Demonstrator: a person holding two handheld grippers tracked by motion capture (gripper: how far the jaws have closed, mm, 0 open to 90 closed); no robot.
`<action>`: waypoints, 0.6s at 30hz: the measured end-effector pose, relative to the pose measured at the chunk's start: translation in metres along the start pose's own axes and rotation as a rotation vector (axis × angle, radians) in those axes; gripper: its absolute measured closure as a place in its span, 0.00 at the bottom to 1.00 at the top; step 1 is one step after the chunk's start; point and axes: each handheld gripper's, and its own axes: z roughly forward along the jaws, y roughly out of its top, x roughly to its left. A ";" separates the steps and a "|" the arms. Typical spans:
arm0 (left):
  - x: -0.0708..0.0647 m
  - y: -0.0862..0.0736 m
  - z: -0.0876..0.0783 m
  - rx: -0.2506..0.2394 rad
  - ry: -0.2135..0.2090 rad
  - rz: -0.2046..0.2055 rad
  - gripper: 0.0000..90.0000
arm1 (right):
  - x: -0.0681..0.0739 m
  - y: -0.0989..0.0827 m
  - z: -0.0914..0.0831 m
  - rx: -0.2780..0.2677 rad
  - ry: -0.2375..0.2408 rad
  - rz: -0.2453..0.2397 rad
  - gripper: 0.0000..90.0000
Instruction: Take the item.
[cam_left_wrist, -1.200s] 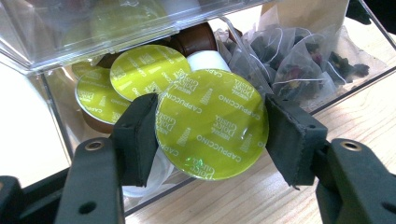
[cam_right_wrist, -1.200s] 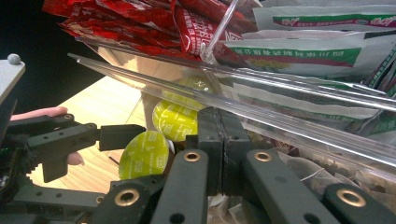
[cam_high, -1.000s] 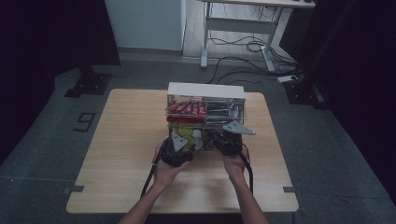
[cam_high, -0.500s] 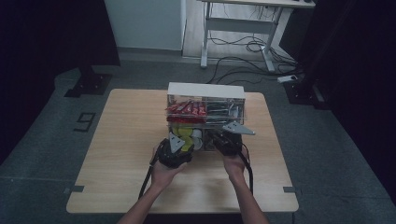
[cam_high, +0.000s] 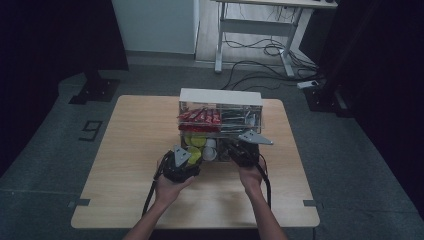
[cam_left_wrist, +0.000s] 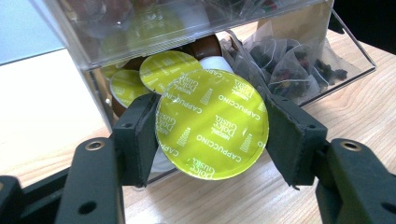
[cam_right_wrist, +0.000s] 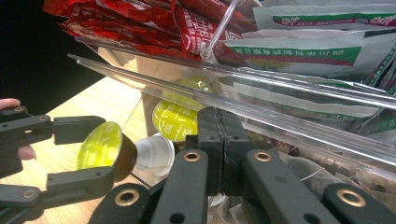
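Capsule (cam_left_wrist: 212, 123), a yellow-lidded Dolce Gusto cappuccino pod, sits clamped between the pads of the left gripper (cam_left_wrist: 212, 135), just outside the near opening of the clear acrylic organiser (cam_high: 220, 120); we judge it is held by its rim, foil lid facing the camera, so it can be drawn clear of the lower left compartment where more yellow-lidded capsules (cam_left_wrist: 170, 70) lie; the left hand (cam_high: 167, 187) holds the tool low over the wooden table (cam_high: 125, 150), jaws pointing far; the right gripper (cam_right_wrist: 219, 140) has its jaws pressed together on nothing, tips at the clear flap (cam_right_wrist: 261, 98); we judge it props or steadies that flap; tea bags (cam_left_wrist: 289, 70) fill the lower right compartment; red sachets (cam_high: 200, 116) lie above.
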 end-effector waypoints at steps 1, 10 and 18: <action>0.001 -0.001 -0.001 0.000 0.000 -0.001 0.42 | 0.000 0.000 0.000 0.000 0.000 0.000 0.98; 0.009 -0.006 -0.009 0.006 0.005 0.000 0.42 | 0.000 0.000 0.000 0.000 -0.001 -0.001 0.98; 0.019 -0.010 -0.019 0.005 0.017 -0.012 0.42 | 0.000 0.000 0.000 0.001 -0.005 0.001 0.98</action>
